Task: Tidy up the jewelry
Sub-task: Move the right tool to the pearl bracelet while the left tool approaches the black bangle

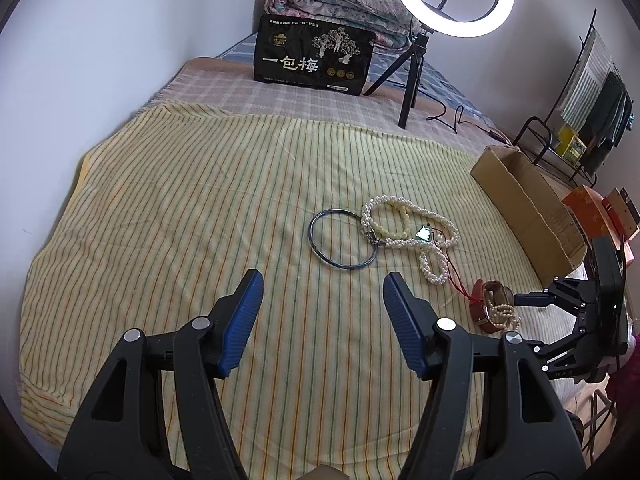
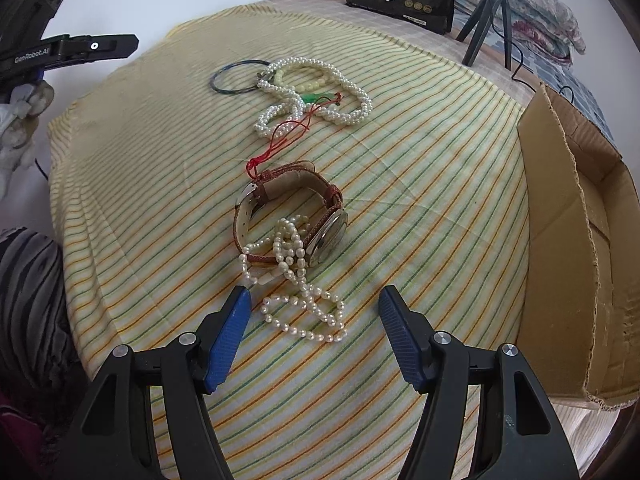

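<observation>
Surface: a yellow striped cloth [image 1: 200,208] spread over a bed, with all the jewelry lying loose on it.
Far cluster: a dark metal bangle [image 1: 343,238] touches a thick twisted pearl necklace [image 1: 412,236]; a pale bead bracelet [image 1: 394,220] and a green pendant [image 2: 314,98] on a red cord [image 2: 280,140] lie tangled with the necklace.
Near cluster: a brown leather watch [image 2: 288,212] stands on its strap, and a thin pearl strand [image 2: 304,308] drapes over it and trails toward the camera.
Box: an open cardboard box [image 2: 568,240] sits at the cloth's right edge; what shows of its inside looks bare.
Left gripper [image 1: 320,320]: jaws spread, nothing between them, hovering above the cloth short of the bangle.
Right gripper [image 2: 314,332]: jaws spread, the thin pearl strand's loops lying between the fingers but not pinched.
Done: nothing as far as these views show; 0 pieces appear sorted or boxed.
Left: all 6 pieces, and the 2 tangles likely need separating first.
Step in hand: probably the first pick, the right gripper on the strand.
</observation>
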